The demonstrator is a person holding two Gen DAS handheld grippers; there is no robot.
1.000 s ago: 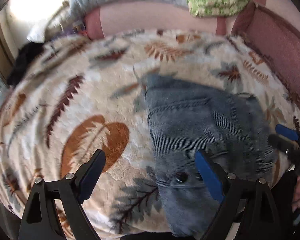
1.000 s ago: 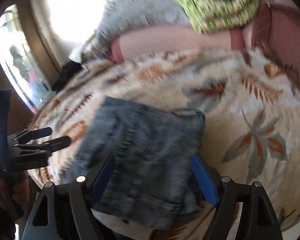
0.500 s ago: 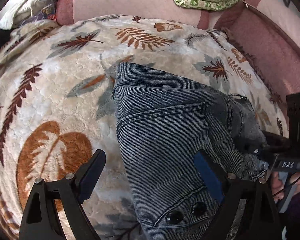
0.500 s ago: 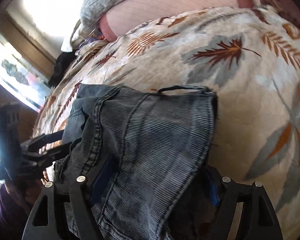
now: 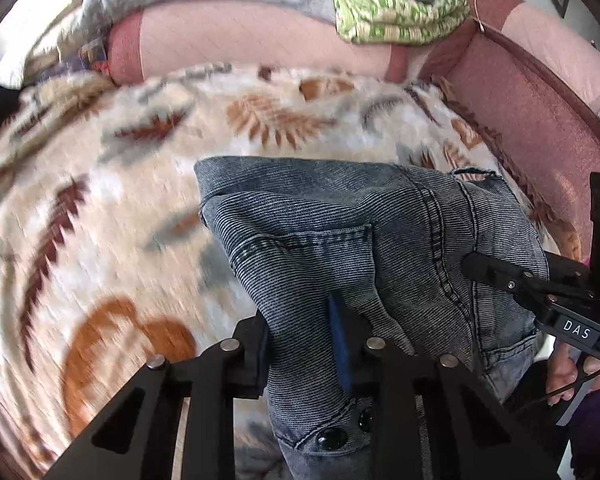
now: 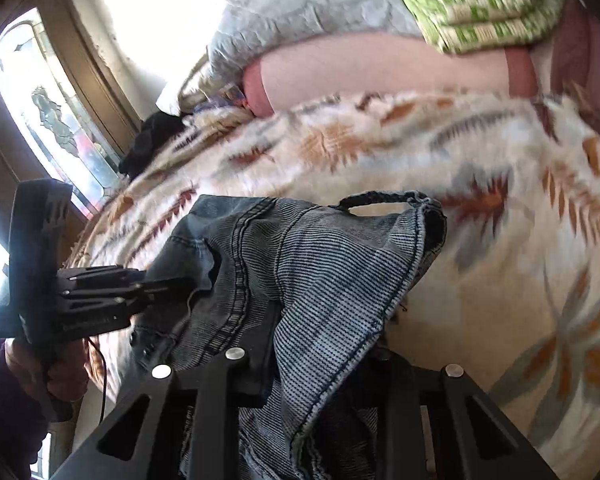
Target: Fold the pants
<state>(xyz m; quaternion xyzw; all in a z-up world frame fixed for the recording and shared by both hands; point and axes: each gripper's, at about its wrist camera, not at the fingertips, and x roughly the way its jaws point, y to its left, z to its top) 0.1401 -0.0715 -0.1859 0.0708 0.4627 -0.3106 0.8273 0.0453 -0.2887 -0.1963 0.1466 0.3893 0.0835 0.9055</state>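
Blanket [image 5: 112, 200] motion-blurred, jeans [image 5: 340, 232] draped over right tongs [image 6: 324, 364] hiding their pads, left tongs [image 5: 300, 340] clamping denim fold, both tongs gripping jeans, level above bed.

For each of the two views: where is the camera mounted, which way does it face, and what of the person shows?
Left wrist: on the left gripper, facing the pants and bedspread; right gripper at right.
Right wrist: on the right gripper, facing the same pants; left gripper and hand at left.
Shared: pants, bedspread, green bundle.

Both wrist views look closely along their claws, sharing the pants [image 5: 340, 240] and blanket [image 5: 100, 200].
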